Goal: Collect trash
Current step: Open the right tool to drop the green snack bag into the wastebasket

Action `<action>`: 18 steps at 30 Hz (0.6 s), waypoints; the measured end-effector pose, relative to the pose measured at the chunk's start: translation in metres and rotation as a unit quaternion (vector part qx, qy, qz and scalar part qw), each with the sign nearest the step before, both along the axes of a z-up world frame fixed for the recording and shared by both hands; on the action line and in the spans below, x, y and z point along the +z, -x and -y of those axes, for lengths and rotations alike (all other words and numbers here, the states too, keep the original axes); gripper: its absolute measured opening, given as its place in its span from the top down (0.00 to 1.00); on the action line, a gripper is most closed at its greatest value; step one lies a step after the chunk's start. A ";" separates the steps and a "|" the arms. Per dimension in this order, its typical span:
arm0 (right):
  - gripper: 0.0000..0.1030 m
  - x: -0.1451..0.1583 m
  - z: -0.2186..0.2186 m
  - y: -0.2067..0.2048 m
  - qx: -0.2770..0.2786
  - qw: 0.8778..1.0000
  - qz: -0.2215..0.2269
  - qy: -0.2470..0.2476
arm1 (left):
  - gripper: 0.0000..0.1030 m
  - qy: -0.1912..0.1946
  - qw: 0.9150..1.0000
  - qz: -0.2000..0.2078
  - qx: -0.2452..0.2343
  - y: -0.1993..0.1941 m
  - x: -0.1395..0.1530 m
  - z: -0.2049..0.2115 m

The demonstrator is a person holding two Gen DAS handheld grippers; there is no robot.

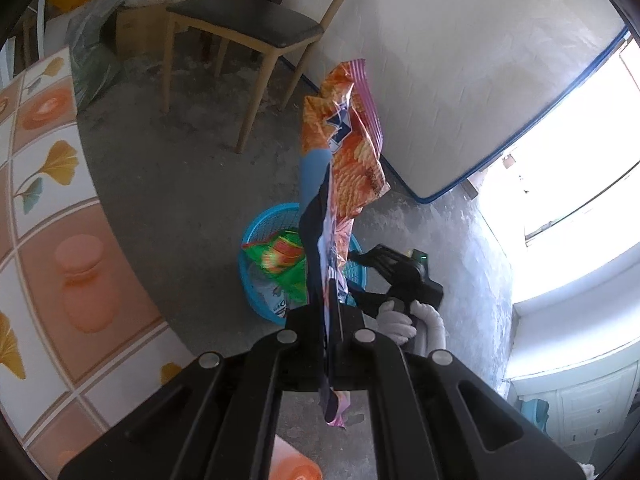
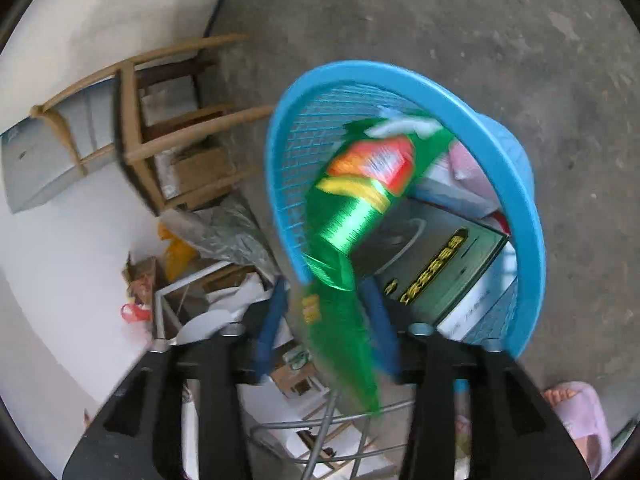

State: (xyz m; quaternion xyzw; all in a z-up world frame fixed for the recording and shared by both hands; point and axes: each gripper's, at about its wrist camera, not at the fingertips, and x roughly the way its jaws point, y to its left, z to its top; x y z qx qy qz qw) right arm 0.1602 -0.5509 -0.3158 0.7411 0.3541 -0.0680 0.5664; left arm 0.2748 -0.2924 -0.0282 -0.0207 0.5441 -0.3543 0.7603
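The left hand-held gripper (image 1: 334,344) is clamped tight on the lower part of an orange snack wrapper (image 1: 352,152), a light, limp foil that stands up crumpled above the jaws. The right hand-held gripper (image 2: 328,336) stands parted, its pads clear of the green wrapper (image 2: 352,216) hanging blurred over the blue basket (image 2: 532,216) on the floor. Such slick film is likely best pinched flat near an edge.

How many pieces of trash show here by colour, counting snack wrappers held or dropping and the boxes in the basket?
Orange wrapper, clamped in the left gripper: 1
Green wrapper, loose between the open right gripper's fingers, over the blue basket: 1
Dark box in the basket: 1
White box in the basket: 1
Total: 4
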 end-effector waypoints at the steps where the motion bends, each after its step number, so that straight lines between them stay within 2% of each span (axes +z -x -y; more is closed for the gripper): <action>1: 0.43 0.005 0.002 0.003 0.001 1.000 0.000 0.011 | 1.00 -0.001 1.000 -0.001 -0.002 0.000 -0.001 0.003; 6: 0.42 0.039 0.005 0.036 0.009 0.996 0.008 0.087 | 1.00 -0.007 1.000 -0.006 -0.007 -0.002 -0.008 0.010; 9: 0.42 0.051 0.003 0.052 0.007 0.994 0.024 0.109 | 1.00 -0.015 1.000 -0.004 -0.014 -0.002 -0.010 0.020; 11: 0.42 0.054 0.001 0.070 0.000 0.993 0.033 0.110 | 1.00 -0.012 0.999 -0.027 -0.019 -0.008 -0.017 0.029; 13: 0.42 0.053 -0.002 0.076 -0.009 0.994 0.035 0.106 | 1.00 -0.005 0.997 -0.069 -0.014 -0.017 -0.028 0.040; 16: 0.42 0.059 -0.008 0.098 -0.013 0.993 0.053 0.108 | 1.00 0.007 0.993 -0.119 0.000 -0.026 -0.043 0.051; 18: 0.42 0.066 -0.012 0.096 -0.007 0.992 0.070 0.100 | 1.00 0.018 0.989 -0.146 0.010 -0.025 -0.051 0.053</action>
